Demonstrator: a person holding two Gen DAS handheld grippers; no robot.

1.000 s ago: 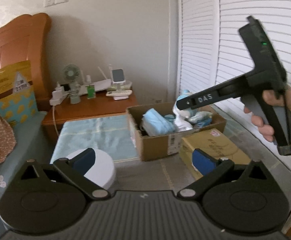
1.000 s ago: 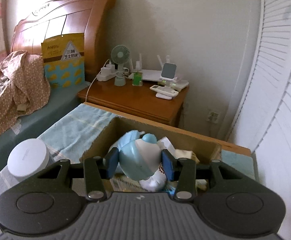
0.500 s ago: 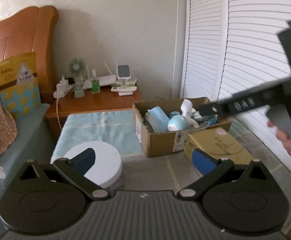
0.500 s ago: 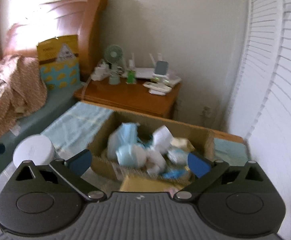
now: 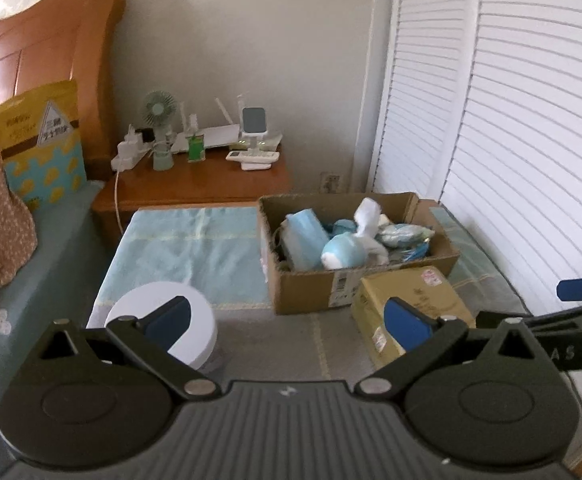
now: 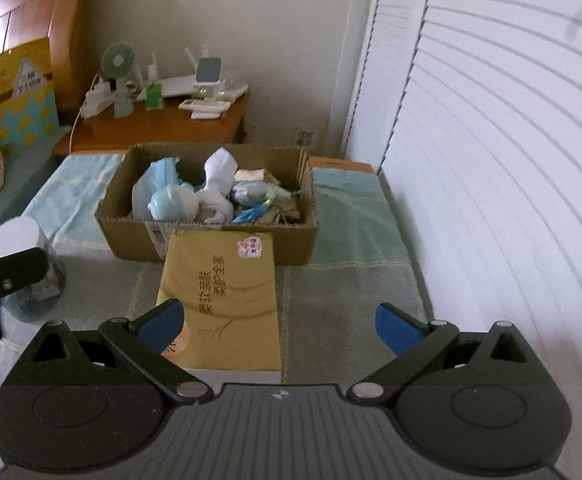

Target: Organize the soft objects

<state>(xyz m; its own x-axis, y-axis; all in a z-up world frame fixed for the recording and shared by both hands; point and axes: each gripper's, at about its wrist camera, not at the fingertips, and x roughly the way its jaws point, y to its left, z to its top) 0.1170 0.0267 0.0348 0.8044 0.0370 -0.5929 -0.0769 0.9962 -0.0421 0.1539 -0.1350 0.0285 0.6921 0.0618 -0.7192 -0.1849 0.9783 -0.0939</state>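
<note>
An open cardboard box (image 5: 311, 292) (image 6: 211, 236) sits on the bed and holds several soft things. Among them are a light-blue round plush toy (image 5: 341, 253) (image 6: 173, 205), a pack of blue face masks (image 5: 305, 236) (image 6: 153, 184) and white socks (image 6: 219, 176). My right gripper (image 6: 279, 326) stands open and empty, back from the box and above a yellow padded envelope (image 6: 227, 292) (image 5: 411, 304). My left gripper (image 5: 287, 320) is open and empty too, over the grey blanket in front of the box. One blue pad of the right gripper's fingers (image 5: 581, 289) shows at the right edge of the left wrist view.
A white round lidded container (image 5: 163, 322) (image 6: 15, 244) stands left of the box. Behind are a wooden nightstand (image 5: 195, 184) with a small fan (image 5: 159, 110), bottle and remotes, a headboard, and a yellow-blue bag (image 5: 39, 144). White louvred doors (image 6: 491, 160) run along the right.
The right gripper let go of the blue plush toy, which now lies in the box, opened wide and drew back and down over the yellow envelope. The left gripper stayed open and shifted slightly.
</note>
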